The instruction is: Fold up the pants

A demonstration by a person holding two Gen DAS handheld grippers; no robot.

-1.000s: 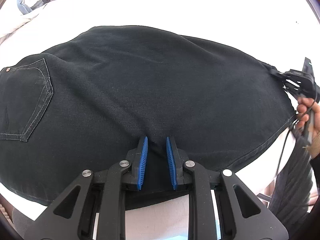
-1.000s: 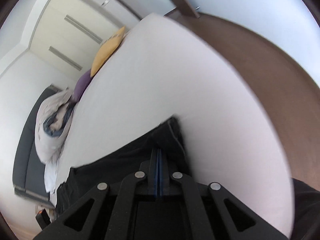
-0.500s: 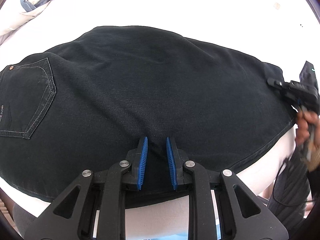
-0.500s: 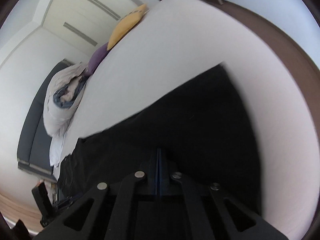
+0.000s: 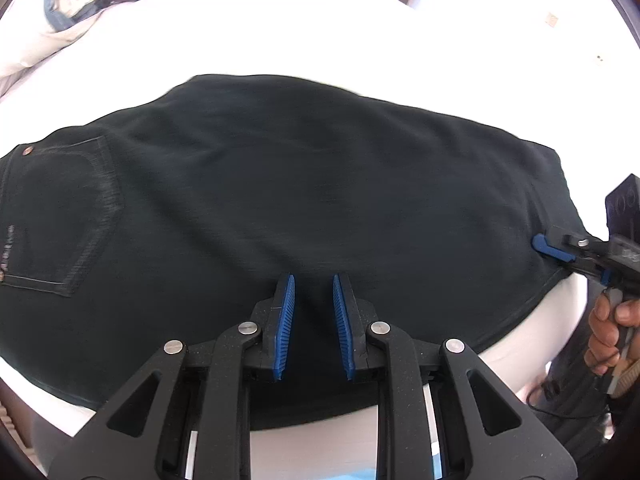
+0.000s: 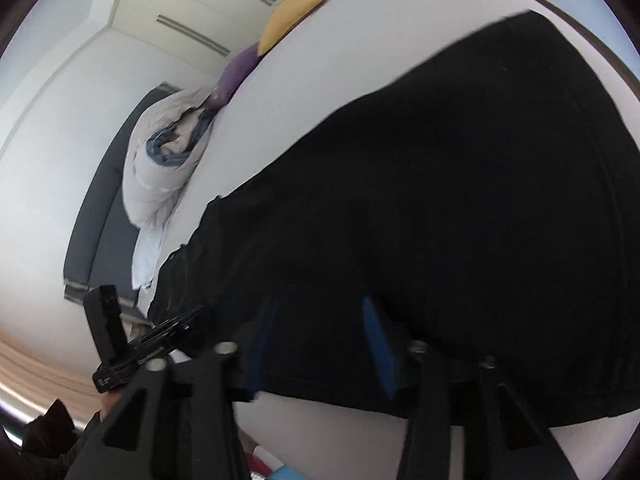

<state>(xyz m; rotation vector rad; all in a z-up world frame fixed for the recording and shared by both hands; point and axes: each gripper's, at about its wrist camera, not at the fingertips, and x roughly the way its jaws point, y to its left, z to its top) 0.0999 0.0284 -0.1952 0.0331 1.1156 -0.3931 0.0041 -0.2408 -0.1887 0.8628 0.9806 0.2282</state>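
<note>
One illegible tab, pants (image 5: 304, 184) pocket (image 5: 60, 216)

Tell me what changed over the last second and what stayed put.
The right gripper carried the hem end of the black pants across the bed and laid it over the rest, completing a fold. Its jaws, clamped on the fabric a second ago, are opening over the cloth. The left gripper stayed put at the near edge, jaws slightly apart. The pillows are unchanged.

A white bed (image 5: 360, 32) carries black pants (image 5: 300, 200) under the tongs, pillows (image 6: 296, 16) and a bundled duvet (image 6: 160, 168) beyond.
</note>
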